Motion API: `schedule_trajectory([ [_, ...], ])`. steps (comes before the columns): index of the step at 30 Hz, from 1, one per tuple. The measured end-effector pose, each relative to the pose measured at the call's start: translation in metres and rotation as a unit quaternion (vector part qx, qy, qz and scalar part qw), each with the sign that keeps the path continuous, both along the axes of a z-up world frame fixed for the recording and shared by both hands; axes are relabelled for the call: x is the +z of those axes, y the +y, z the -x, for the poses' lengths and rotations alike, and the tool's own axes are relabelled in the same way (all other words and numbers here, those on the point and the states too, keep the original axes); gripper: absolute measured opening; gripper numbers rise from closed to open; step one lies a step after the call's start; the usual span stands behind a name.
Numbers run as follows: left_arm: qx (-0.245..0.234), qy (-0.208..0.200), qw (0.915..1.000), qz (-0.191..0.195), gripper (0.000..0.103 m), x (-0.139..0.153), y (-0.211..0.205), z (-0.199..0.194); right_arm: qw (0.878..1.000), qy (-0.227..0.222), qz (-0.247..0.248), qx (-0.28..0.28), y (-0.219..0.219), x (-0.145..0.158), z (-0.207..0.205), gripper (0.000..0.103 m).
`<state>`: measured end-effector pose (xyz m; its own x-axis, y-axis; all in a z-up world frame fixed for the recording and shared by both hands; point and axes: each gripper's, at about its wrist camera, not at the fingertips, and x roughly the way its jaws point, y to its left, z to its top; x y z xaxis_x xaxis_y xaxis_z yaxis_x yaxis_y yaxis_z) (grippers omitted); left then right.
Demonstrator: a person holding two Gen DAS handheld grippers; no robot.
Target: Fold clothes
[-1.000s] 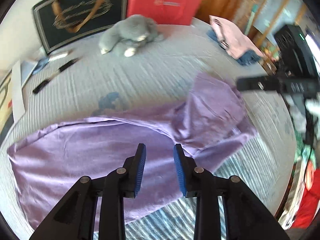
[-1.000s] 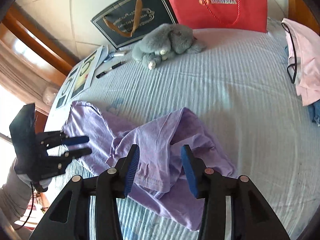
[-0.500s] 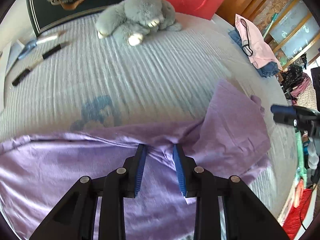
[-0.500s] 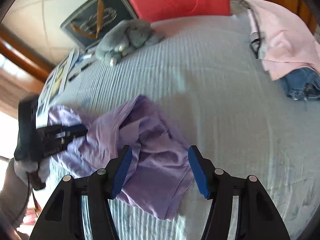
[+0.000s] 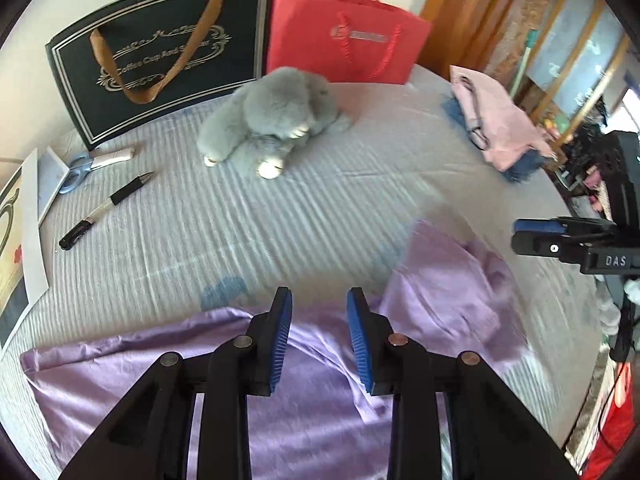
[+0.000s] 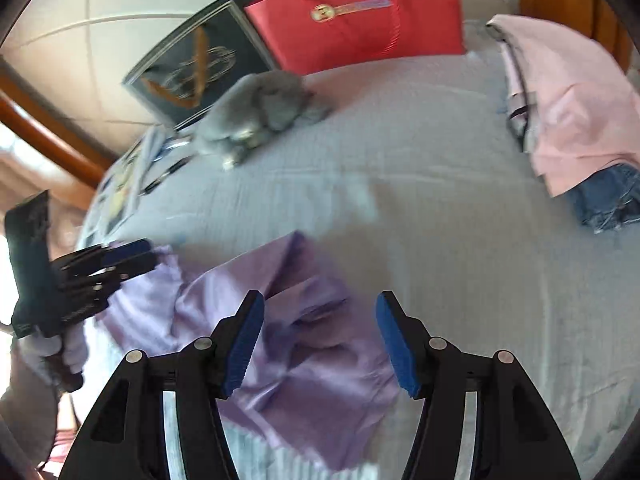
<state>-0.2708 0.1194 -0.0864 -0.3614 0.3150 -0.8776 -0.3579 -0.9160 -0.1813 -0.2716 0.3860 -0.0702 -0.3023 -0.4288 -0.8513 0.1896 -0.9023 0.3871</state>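
Your left tool [image 5: 319, 334] has pulled back and up — fingers parted, empty, over the purple shirt [image 5: 260, 392] rumpled on the bed [image 5: 320, 208]. Right tool [image 6: 319, 340] spread wider, empty, above its bunched end.

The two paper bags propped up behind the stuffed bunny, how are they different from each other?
The black bag carries ornate silver lettering inside a framed border and a flat tan ribbon handle; the red bag is plain, with a small logo and thin red cord handles. The black bag stands left of the red bag, behind the grey plush bunny. Both are flat paper gift bags leaning upright against the wall at the bed's far edge.
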Motion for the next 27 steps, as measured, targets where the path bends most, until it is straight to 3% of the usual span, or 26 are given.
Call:
schedule_trajectory([
  [6,-0.009,-0.043,0.9989,-0.016,0.034,-0.008,0.004,-0.019,0.999,-0.042,0.025,0.01,-0.016,-0.02,-0.014,0.058],
  [10,0.002,-0.071,0.9971,-0.027,0.034,-0.024,0.01,-0.029,0.998,-0.041,0.037,0.019,-0.031,-0.023,-0.026,0.076],
  [12,0.004,-0.077,0.9966,-0.03,0.034,-0.031,0.015,-0.03,0.999,-0.037,0.034,0.019,-0.037,-0.026,-0.028,0.076],
  [13,0.005,-0.079,0.9963,-0.031,0.034,-0.034,0.017,-0.03,0.999,-0.036,0.031,0.02,-0.039,-0.026,-0.027,0.071],
  [14,0.007,-0.078,0.9965,-0.031,0.023,-0.036,0.02,-0.028,0.999,-0.036,0.028,0.021,-0.041,-0.025,-0.026,0.06],
  [15,0.012,-0.075,0.9968,-0.024,0.001,-0.035,0.023,-0.028,0.999,-0.035,0.024,0.023,-0.043,-0.024,-0.025,0.03],
  [16,0.016,-0.073,0.9971,-0.018,0.001,-0.034,0.025,-0.028,0.999,-0.034,0.021,0.024,-0.045,-0.024,-0.024,0.022],
  [20,0.009,-0.075,0.9971,-0.004,0.001,-0.038,0.018,-0.041,0.999,0.013,0.035,0.03,-0.042,0.007,-0.034,0.017],
  [23,0.004,-0.077,0.997,0.007,0.001,-0.04,0.014,-0.052,0.998,0.017,0.059,0.034,-0.033,0.021,-0.054,0.017],
  [27,-0.003,-0.079,0.9966,0.022,0.001,-0.043,0.007,-0.065,0.999,-0.026,0.026,0.037,-0.03,-0.008,-0.075,0.017],
])
